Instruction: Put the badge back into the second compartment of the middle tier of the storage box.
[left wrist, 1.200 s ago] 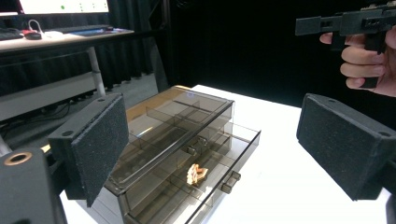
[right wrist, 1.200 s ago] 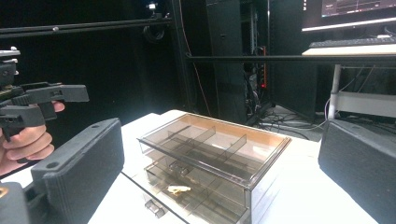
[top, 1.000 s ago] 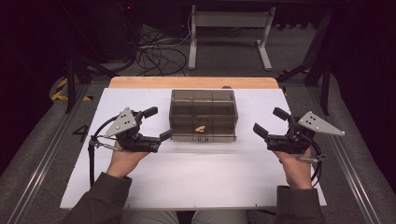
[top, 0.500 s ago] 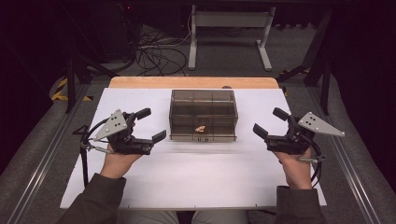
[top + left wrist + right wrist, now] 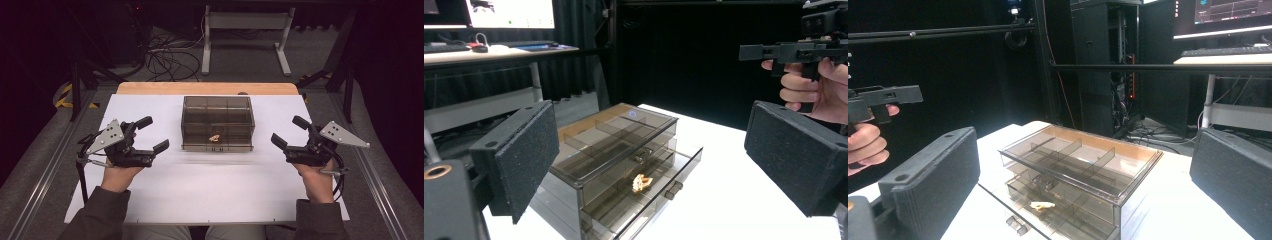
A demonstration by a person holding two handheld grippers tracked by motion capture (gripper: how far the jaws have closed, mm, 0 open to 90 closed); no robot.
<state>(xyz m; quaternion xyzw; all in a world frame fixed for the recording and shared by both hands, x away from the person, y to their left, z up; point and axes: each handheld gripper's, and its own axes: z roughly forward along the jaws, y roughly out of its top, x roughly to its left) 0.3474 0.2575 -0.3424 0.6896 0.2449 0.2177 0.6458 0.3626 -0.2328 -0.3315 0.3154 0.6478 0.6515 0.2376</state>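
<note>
A smoky see-through drawer box (image 5: 217, 114) stands at the middle of the white table top (image 5: 210, 190). A small tan object (image 5: 215, 137) lies in a lower drawer, which sticks out a little toward me in the left gripper view (image 5: 674, 170). My left gripper (image 5: 156, 134) hovers left of the box, open and holding nothing. Right of the box, my right gripper (image 5: 287, 130) is open too, well apart from it. Each gripper view frames the box (image 5: 614, 145) (image 5: 1083, 165) between wide-spread pads (image 5: 524, 155) (image 5: 933, 180), and both show the tan object (image 5: 642, 182) (image 5: 1042, 205).
A wooden strip (image 5: 207, 88) runs along the table's far edge. Metal rails (image 5: 45, 170) flank both sides. Cables (image 5: 165, 60) and a desk frame (image 5: 245, 30) lie on the floor beyond. White surface stretches in front of the box.
My left gripper has pulled back to the left, away from the box's front-left corner. The right gripper has stayed where it was.
</note>
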